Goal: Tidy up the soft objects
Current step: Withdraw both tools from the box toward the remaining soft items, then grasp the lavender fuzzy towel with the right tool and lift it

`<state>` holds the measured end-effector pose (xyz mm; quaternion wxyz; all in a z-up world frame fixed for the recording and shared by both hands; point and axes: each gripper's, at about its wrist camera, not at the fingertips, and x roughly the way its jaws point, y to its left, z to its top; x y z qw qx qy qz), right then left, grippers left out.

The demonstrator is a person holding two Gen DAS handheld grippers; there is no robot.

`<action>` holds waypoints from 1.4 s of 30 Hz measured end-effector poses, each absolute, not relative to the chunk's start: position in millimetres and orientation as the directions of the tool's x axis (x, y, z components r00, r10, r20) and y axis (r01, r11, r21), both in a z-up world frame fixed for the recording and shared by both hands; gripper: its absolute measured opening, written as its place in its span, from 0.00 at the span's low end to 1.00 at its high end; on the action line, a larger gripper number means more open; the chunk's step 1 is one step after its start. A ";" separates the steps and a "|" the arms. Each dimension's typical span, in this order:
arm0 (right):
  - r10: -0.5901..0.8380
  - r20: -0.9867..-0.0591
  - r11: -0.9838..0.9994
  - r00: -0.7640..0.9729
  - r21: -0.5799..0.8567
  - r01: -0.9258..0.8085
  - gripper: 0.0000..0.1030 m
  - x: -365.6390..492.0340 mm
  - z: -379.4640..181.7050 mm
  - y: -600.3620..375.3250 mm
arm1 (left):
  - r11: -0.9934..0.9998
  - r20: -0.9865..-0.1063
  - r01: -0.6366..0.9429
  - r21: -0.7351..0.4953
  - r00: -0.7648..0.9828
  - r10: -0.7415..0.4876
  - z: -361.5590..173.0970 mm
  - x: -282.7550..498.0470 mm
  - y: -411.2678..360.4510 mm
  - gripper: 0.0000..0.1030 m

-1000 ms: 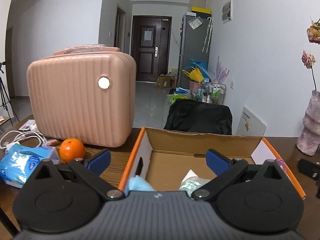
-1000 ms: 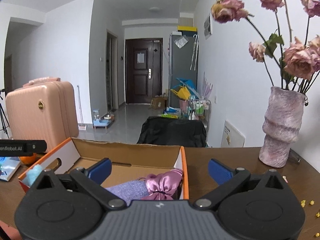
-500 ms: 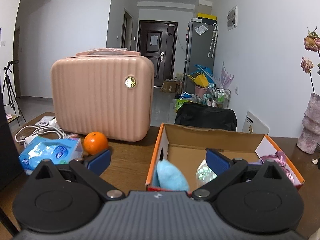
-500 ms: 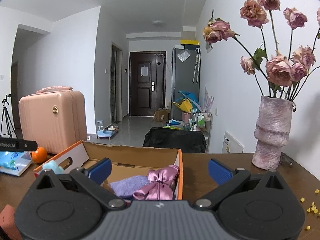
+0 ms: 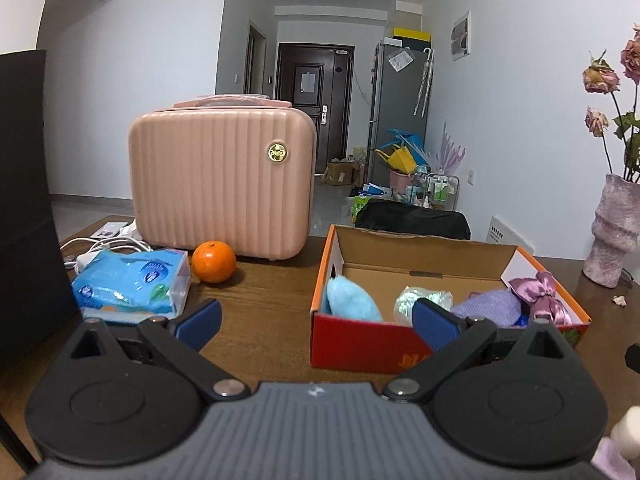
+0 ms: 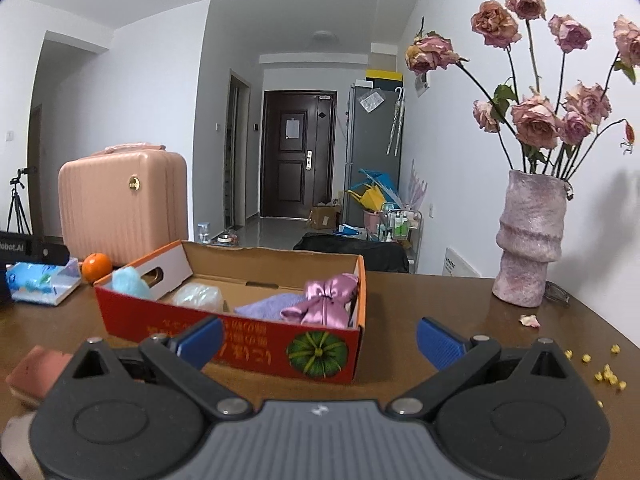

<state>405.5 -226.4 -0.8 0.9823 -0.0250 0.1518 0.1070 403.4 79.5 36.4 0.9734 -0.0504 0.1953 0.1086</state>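
Four soft items sit in cardboard box (image 6: 240,328): blue plush (image 6: 129,282), pale bundle (image 6: 199,295) (maybe bagged), purple cloth (image 6: 269,306), pink bow (image 6: 326,300). Left gripper (image 5: 316,318), right gripper (image 6: 319,336): jaws spread, empty, short of box.

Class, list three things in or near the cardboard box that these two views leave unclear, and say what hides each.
- Purple cloth: left wrist view, partly behind the left tongs.
- Pink block: right wrist view, partly covered by the right tongs.
- Print on the cardboard box: right wrist view, upside down and partly covered by a blue pad.
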 end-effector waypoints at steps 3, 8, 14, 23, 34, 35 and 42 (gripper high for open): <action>0.197 -0.303 0.977 0.932 -0.021 -0.213 1.00 389.4 -4.6 -227.9 | 0.973 -0.388 -0.226 -0.054 0.902 0.188 34.1 388.5 78.2 1.00; 0.203 -0.319 0.976 0.926 -0.005 -0.216 1.00 367.1 -12.3 -231.8 | 0.975 -0.390 -0.215 -0.062 0.904 0.175 29.8 364.2 73.3 1.00; 0.228 -0.326 0.971 0.917 0.007 -0.238 1.00 344.1 -17.2 -234.0 | 0.981 -0.400 -0.182 -0.060 0.905 0.143 22.3 336.9 64.6 1.00; 0.205 -0.345 0.972 0.916 -0.041 -0.233 1.00 317.5 -29.2 -224.7 | 0.984 -0.398 -0.156 -0.083 0.911 0.110 17.7 309.0 58.1 1.00; 0.163 -0.403 0.980 0.900 -0.040 -0.196 1.00 304.2 -42.3 -227.5 | 0.987 -0.439 -0.126 -0.096 0.896 0.072 11.2 289.4 58.9 1.00; 0.163 -0.407 0.980 0.899 -0.042 -0.196 1.00 303.7 -43.2 -227.4 | 0.988 -0.442 -0.118 -0.100 0.895 0.062 10.8 288.8 58.6 1.00; 0.184 -0.463 0.971 0.867 -0.048 -0.232 0.99 311.0 -49.7 -221.8 | 0.993 -0.468 -0.082 -0.086 0.883 0.033 5.4 290.1 51.3 1.00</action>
